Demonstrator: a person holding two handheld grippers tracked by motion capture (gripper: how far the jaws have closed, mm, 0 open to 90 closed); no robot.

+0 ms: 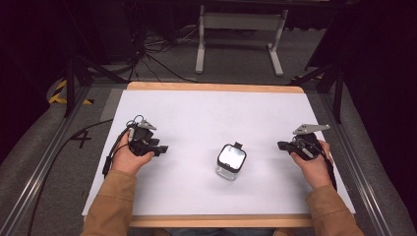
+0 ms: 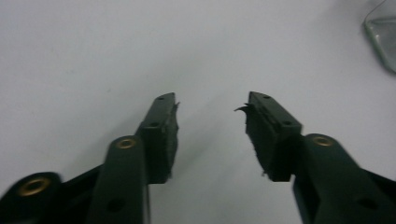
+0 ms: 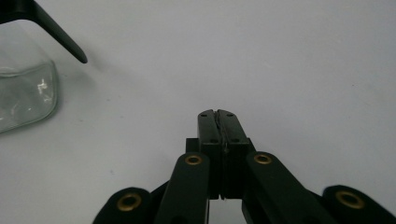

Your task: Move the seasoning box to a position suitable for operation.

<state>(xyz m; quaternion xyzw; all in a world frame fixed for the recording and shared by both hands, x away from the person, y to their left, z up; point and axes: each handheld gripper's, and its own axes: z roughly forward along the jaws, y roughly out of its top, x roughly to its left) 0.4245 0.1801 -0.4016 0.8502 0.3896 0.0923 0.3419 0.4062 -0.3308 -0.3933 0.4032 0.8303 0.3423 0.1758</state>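
Left fingers [image 2: 173,126] apart, right fingers [image 3: 218,128] together.

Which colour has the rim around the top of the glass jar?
Black: the rim of the clear glass jar shows best in the high view.

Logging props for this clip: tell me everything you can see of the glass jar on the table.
The glass jar is small, clear and square-shouldered with rounded corners, and looks like thick glass. A black rim rings its top, with a black tab jutting from the far side. It stands upright on the white table, about midway between the two grippers, nearer the front edge. Nothing but the table touches it. Whether it holds anything cannot be told.
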